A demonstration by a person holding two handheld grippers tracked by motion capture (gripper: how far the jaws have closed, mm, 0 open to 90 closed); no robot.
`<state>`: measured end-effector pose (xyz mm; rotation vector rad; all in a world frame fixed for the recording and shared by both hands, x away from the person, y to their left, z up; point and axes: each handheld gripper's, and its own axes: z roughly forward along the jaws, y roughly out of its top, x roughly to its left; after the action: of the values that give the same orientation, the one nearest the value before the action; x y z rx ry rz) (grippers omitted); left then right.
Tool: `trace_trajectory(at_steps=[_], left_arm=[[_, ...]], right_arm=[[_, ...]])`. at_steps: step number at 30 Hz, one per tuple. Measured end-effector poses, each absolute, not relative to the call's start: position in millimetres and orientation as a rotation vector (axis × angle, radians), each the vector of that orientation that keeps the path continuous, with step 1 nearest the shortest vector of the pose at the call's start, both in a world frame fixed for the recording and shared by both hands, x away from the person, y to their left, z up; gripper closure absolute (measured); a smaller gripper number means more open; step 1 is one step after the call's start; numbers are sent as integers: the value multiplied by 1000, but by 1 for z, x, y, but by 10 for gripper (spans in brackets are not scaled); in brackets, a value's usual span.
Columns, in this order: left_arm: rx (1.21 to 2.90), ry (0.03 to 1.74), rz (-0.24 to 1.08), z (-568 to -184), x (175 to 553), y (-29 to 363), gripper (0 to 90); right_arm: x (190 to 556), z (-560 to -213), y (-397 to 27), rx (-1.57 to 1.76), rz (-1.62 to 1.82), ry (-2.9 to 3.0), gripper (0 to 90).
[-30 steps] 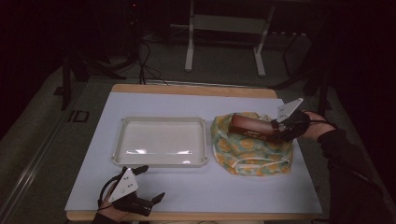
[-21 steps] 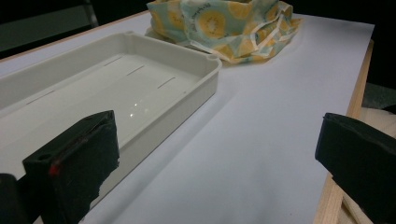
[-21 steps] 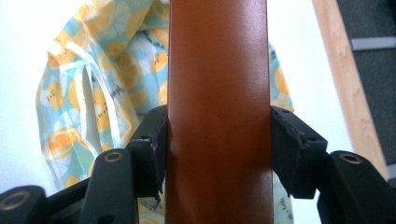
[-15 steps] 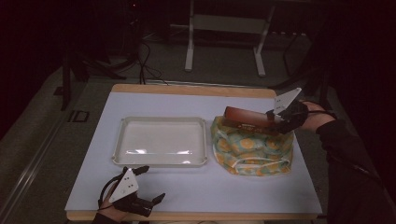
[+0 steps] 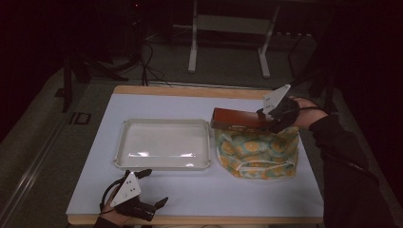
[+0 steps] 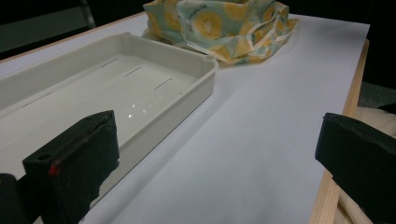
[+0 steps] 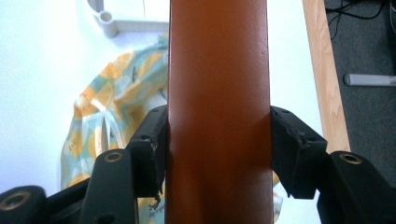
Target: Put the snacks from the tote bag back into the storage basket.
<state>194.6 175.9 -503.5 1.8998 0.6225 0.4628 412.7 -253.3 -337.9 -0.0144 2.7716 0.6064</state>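
Observation:
My right gripper (image 5: 267, 121) is shut on a long reddish-brown box (image 5: 236, 119), held level above a fabric bag with a yellow citrus print (image 5: 256, 151). In the right gripper view the box (image 7: 218, 93) runs straight up between the two black jaws, with the bag (image 7: 112, 107) below it. A shallow white tray (image 5: 162, 144) lies left of the bag. My left gripper (image 5: 153, 188) rests open near the table's front edge, nothing between its jaws. The left gripper view looks along the table past the tray (image 6: 116, 88) to the bag (image 6: 219, 28).
The white tabletop (image 5: 237, 194) has a wooden rim (image 5: 190, 90) along its far edge. Behind the table stand a metal frame (image 5: 228, 28) and cables on a dark floor. A dark sleeve (image 5: 347, 166) comes in along the right side.
The right gripper has lifted the brown box up out of the bag and shifted it slightly left. The left gripper has stayed put.

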Motion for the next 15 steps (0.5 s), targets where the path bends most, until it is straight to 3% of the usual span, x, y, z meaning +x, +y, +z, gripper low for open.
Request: trace_trajectory(at_steps=[15], left_arm=[[1901,610,461,-503,193,176,0]], right_arm=[[410,-333,-203,-129,590,2775,431]])
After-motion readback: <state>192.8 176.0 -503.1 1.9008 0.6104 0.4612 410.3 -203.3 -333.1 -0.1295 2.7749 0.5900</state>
